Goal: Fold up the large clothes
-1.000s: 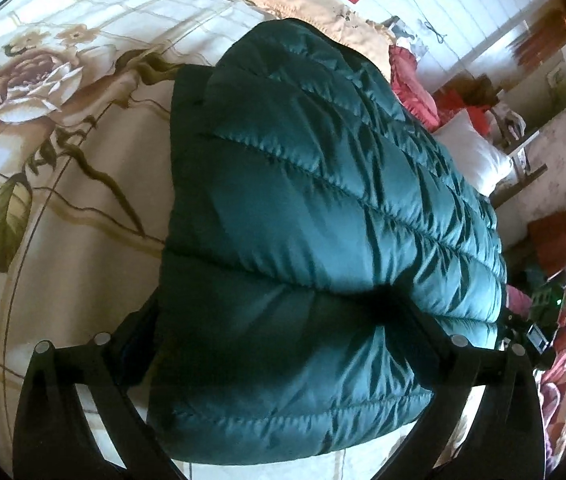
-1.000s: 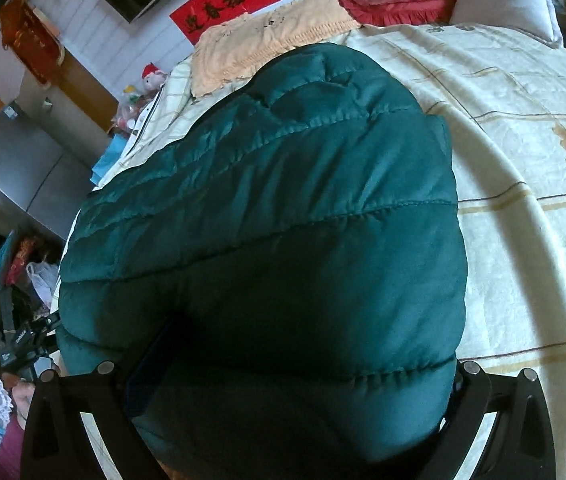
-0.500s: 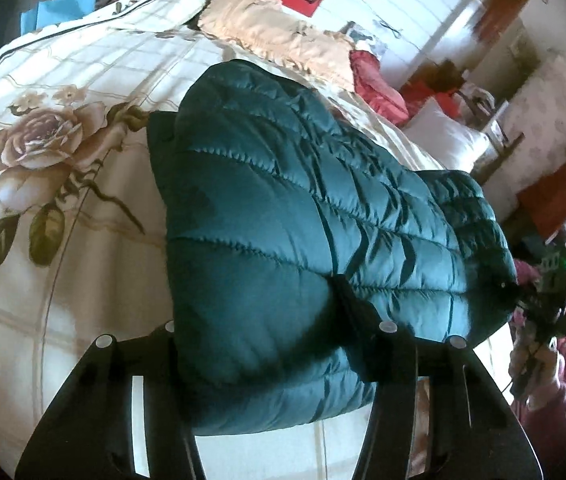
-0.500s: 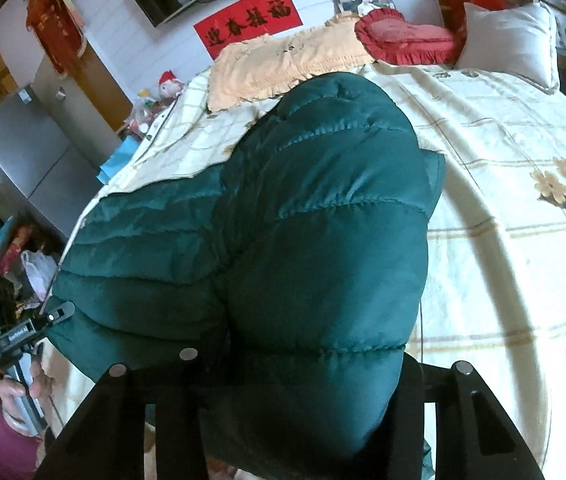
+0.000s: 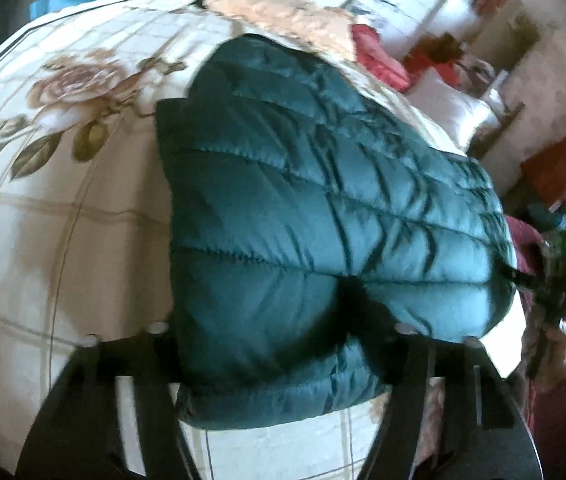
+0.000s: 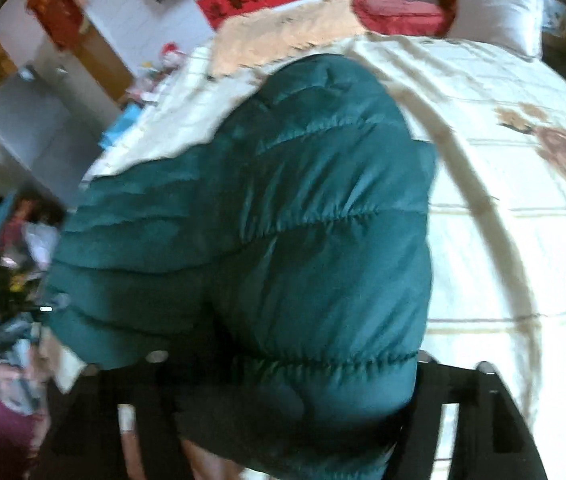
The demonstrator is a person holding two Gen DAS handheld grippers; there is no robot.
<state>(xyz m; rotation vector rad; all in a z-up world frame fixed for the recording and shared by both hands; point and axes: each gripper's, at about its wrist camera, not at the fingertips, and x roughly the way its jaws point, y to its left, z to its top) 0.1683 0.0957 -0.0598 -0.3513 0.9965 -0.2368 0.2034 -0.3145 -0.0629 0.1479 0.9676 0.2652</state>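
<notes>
The cream bedspread printed with brown roses (image 5: 63,184) covers the bed, and on it lies the task's garment, a large dark-green quilted down jacket (image 5: 303,216), folded into a thick bundle near the bed's near edge. Half a second ago both views showed the bundle pinched narrow between the fingers; now it has puffed out wider, and the views have pulled back a little, so more bedspread shows around it. The left gripper (image 5: 279,360) has just been opening its jaws, yet the jacket's near end fills the gap and bulges against both black fingers, so I read it as a loosening clasp on the padding rather than a clean release. The right gripper (image 6: 291,364) has likewise just been opening, with the jacket's other near corner wedged between its fingers and swelling over them. Judging by this, a fold has been pressed down and the springy filling is pushing back; it may need another press.
</notes>
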